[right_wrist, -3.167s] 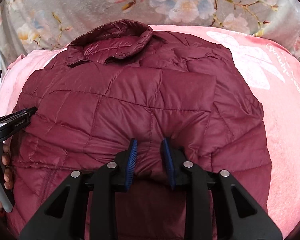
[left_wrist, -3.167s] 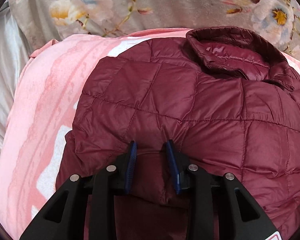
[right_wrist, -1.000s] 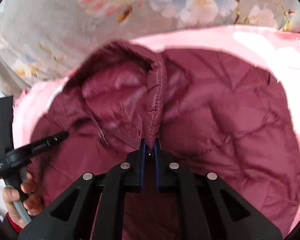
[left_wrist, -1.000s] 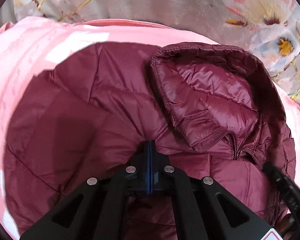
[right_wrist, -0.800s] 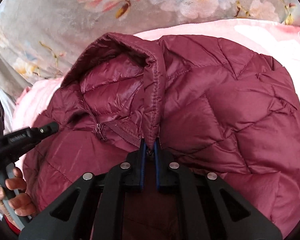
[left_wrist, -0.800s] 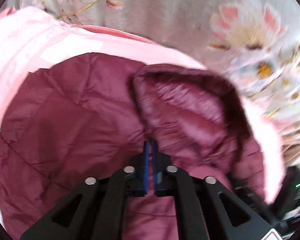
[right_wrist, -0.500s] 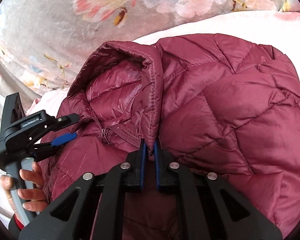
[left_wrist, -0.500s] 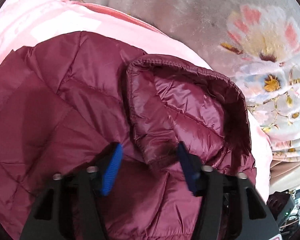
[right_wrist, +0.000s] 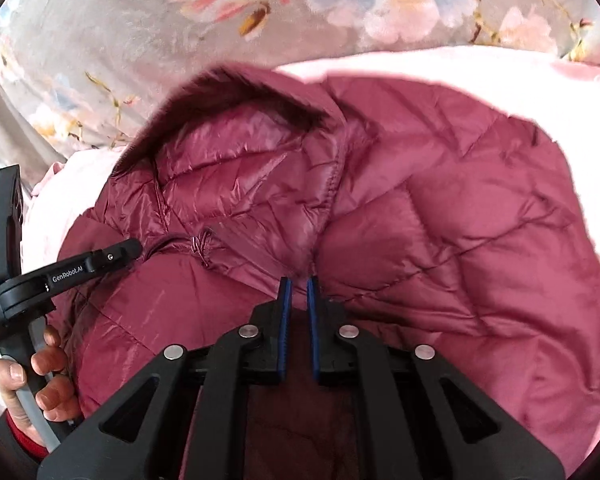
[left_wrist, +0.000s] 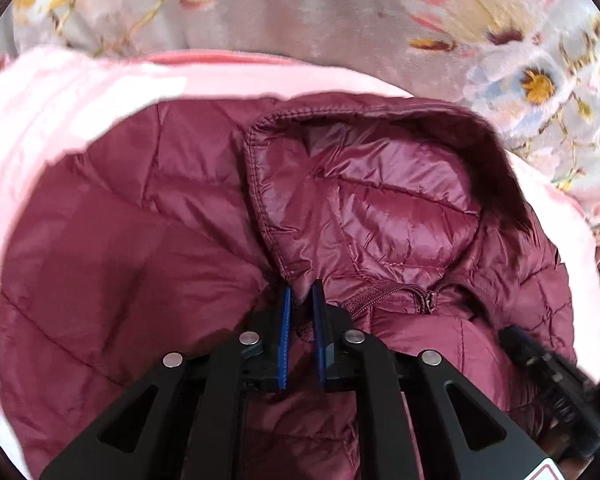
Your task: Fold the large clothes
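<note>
**Supervisor:** Where was the jacket when you looked?

**Me:** The maroon quilted jacket (left_wrist: 112, 248) lay spread on the pink blanket (left_wrist: 60, 92), with the flowered grey cover (left_wrist: 300, 12) behind the blanket's far edge. The collar (left_wrist: 380, 200) stood open toward that cover, its shiny lining showing. The zip pull (left_wrist: 428, 300) sat at the base of the collar, on the side nearer me.

**Supervisor:** And the left gripper?

**Me:** My left gripper (left_wrist: 300, 300) was at the bottom corner of the collar. Its jaws were closing, with only a narrow gap left. A bit of the collar's hem sat between the blue pads (left_wrist: 285, 336), but I could not tell whether they were pressing on it.

**Supervisor:** The right one?

**Me:** The right gripper (right_wrist: 298, 292) was at the other end of the collar, where its stitched edge runs down to the jacket's body. Its jaws were easing apart, the gap still slim. The fabric fold met the pad tips, and again I could not say if it was pinched or free.

**Supervisor:** Could you see one gripper from the other?

**Me:** Yes. From the right wrist view the left tool reached in beside the collar, its tip close to the zip pull (right_wrist: 200, 246), with the person's hand (right_wrist: 32, 384) wrapped around its grey handle.
</note>
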A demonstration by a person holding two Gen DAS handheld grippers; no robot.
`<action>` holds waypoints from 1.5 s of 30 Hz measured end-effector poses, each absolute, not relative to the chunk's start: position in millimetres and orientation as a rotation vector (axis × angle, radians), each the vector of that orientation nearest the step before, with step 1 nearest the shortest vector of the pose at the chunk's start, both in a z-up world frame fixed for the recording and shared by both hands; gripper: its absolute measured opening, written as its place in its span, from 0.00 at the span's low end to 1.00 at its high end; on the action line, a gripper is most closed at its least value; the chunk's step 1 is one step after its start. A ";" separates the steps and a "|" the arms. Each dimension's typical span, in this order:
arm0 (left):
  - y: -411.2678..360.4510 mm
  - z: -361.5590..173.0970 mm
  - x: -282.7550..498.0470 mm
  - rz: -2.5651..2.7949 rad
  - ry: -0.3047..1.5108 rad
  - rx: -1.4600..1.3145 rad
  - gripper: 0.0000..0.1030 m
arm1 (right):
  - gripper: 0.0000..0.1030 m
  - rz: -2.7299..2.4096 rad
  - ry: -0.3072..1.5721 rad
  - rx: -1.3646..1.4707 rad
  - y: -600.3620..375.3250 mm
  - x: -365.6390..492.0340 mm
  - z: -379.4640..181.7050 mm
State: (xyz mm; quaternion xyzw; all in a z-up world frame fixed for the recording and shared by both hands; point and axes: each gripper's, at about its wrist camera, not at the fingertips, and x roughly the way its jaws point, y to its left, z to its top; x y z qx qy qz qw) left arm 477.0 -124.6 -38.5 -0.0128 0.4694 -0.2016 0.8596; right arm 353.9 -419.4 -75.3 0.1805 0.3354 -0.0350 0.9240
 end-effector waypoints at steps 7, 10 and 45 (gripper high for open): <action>-127.3 24.9 495.5 -0.409 0.861 -0.024 0.18 | 0.18 -0.120 0.542 0.377 -448.8 385.7 -13.9; -140.9 47.1 525.3 -0.368 0.821 -0.058 0.21 | 0.18 -0.103 0.514 0.434 -456.7 421.0 3.8; -161.2 -60.0 531.7 -0.368 0.849 0.184 0.22 | 0.26 -0.167 0.678 0.085 -416.5 454.4 -64.0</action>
